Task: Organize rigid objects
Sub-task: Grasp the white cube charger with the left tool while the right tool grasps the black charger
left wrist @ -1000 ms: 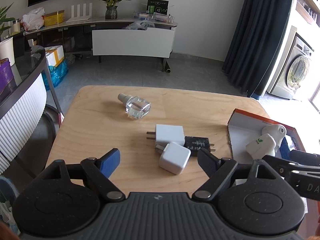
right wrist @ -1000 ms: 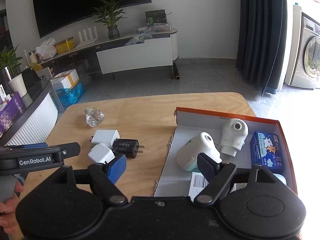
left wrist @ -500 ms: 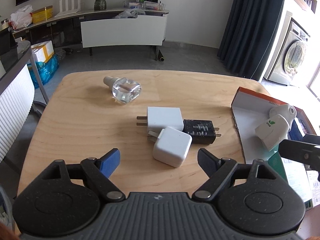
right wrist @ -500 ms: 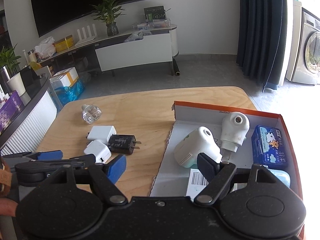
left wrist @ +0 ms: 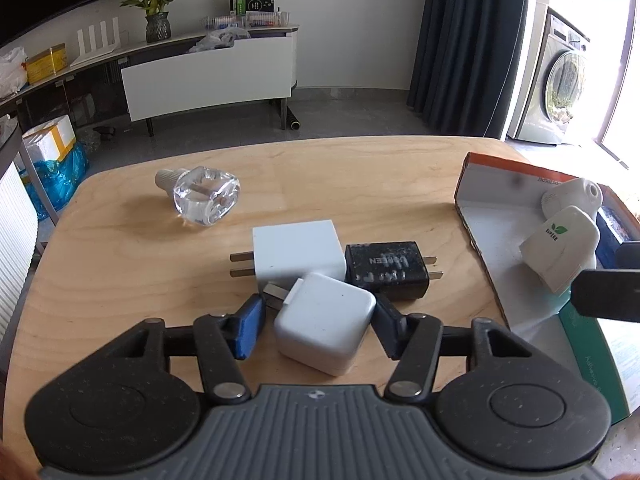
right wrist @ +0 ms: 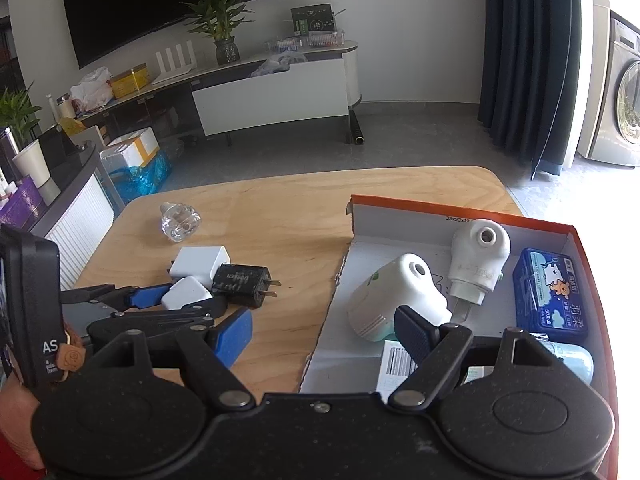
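A small white charger (left wrist: 326, 320) lies on the wooden table (left wrist: 120, 280), touching a larger white charger (left wrist: 298, 254) and a black charger (left wrist: 386, 270). My left gripper (left wrist: 318, 328) is low over the table with its jaws closing around the small charger. The right pad touches its side and the blue left pad (left wrist: 250, 330) stands a sliver off. The right wrist view shows the left gripper (right wrist: 184, 300) around that same small charger (right wrist: 186, 291). My right gripper (right wrist: 324, 334) hangs open and empty over the left edge of the orange-rimmed box (right wrist: 460, 210).
A clear glass bottle (left wrist: 206, 196) lies on its side at the table's far left. In the box are two white plug-in devices (right wrist: 396, 296) (right wrist: 478, 258), a blue pack (right wrist: 550, 296) and papers. Bare wood separates the chargers from the box.
My left gripper came down and forward onto the small white charger, and its wide jaws narrowed around it. The right gripper stayed over the box edge, still open.
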